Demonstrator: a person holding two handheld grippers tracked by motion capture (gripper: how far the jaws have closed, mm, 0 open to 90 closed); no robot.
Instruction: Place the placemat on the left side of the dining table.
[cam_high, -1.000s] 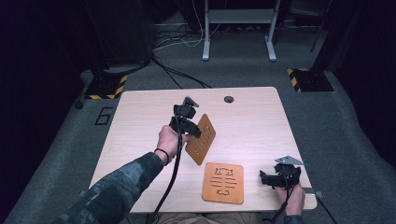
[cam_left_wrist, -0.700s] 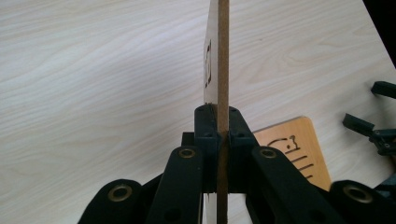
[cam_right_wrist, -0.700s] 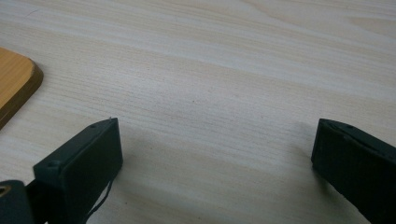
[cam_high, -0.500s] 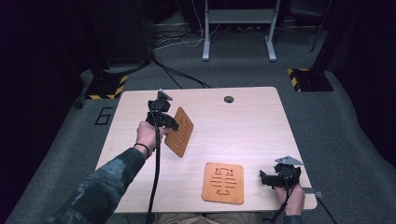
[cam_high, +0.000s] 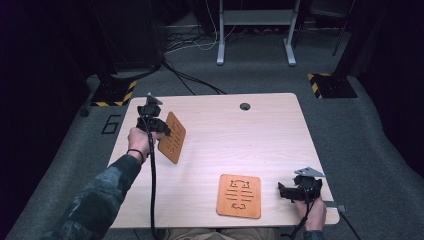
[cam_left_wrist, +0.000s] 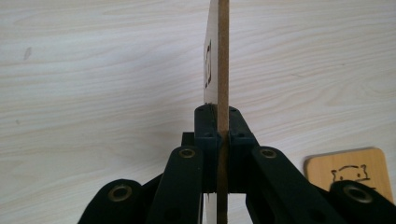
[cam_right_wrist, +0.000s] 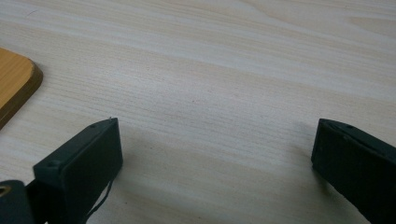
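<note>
I have the thin, orange-brown wooden board with cut-out markings (cam_high: 172, 137) clamped on edge in the left gripper (cam_high: 161, 131), carried above the far left part of the pale wooden table (cam_high: 270, 135). To do this step well, I judge I should keep the clamp firm and the board vertical while travelling, lower it slowly, tip it flat only when its bottom edge is near the tabletop, and release only once it rests there. I would also set it well apart from the second orange-brown wooden board with rounded corners (cam_high: 239, 195), which lies flat near the front edge.

In the left gripper view the board (cam_left_wrist: 223, 70) runs straight up between the jaws, which are closed on its lower edge, pads pressing both faces. The right gripper (cam_high: 286, 191) rests on the table just right of the flat board, its jaws spread wide with only bare tabletop (cam_right_wrist: 219, 93) between them.
</note>
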